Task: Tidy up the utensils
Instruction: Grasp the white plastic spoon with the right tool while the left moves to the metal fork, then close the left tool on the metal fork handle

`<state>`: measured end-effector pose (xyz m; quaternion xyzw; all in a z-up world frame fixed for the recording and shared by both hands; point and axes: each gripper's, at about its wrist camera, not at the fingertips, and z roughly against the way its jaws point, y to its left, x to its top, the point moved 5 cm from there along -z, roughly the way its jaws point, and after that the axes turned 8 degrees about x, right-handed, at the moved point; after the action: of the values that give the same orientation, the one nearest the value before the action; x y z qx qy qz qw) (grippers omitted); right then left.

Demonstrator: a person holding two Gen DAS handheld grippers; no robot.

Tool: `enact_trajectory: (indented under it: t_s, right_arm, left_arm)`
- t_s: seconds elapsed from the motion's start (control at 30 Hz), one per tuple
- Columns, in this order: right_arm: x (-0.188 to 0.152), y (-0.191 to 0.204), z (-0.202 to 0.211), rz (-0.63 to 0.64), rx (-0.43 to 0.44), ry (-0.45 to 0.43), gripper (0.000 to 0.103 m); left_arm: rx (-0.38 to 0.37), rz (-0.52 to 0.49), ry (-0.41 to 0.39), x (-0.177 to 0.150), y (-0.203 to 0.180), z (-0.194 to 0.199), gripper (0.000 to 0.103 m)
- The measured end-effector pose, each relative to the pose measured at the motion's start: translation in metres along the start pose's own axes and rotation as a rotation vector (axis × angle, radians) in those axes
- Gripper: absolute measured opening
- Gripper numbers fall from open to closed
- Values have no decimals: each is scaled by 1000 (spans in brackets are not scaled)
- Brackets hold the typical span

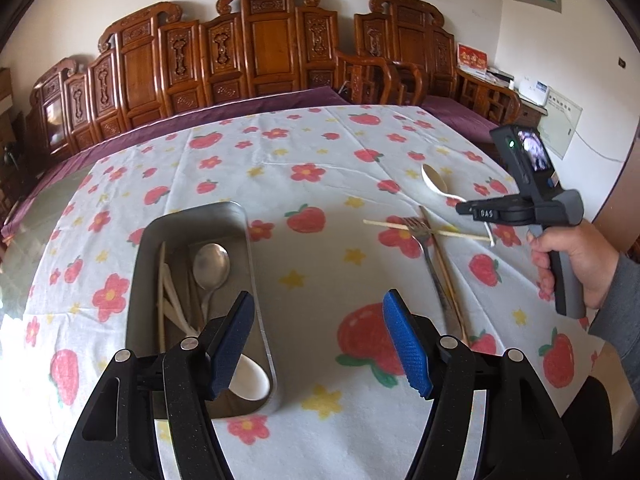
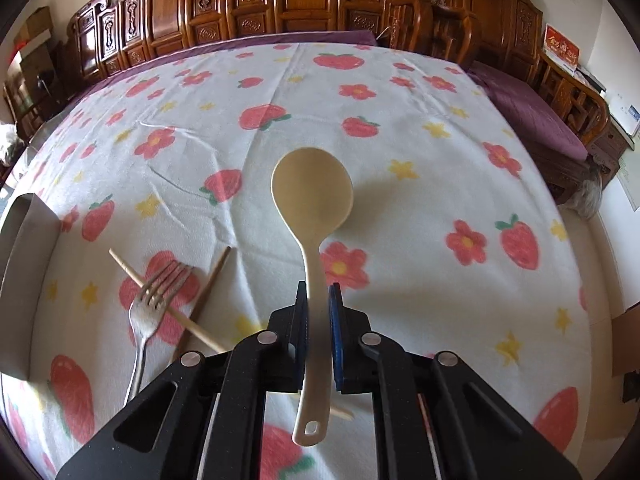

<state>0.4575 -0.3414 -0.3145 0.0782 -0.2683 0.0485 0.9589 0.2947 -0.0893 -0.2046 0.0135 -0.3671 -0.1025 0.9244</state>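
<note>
**Cream spoon caught, tray waiting**

Now the right tongs are clenched on the handle of the cream plastic spoon, its bowl pointing far, probably so it can be carried left to the rectangular steel tray. The left tongs hang released over the tray's right rim, grasping nothing. On the strawberry-print worktop a steel fork lies across two wooden chopsticks, unsorted.
</note>
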Motion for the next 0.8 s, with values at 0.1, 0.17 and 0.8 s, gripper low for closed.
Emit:
enact_trajectory:
  t_s: [0.1, 0.17, 0.8]
  right_arm:
    - [-10, -5, 23, -3, 16, -23, 11]
    - [-18, -5, 39, 7, 26, -39, 11]
    - [-103, 5, 113, 49, 95, -92, 11]
  left_arm:
    - [-3, -19, 6, -2, -14, 1, 64]
    - [-7, -29, 10, -3, -23, 2, 64]
    - [-42, -117, 70, -1, -98, -31, 61]
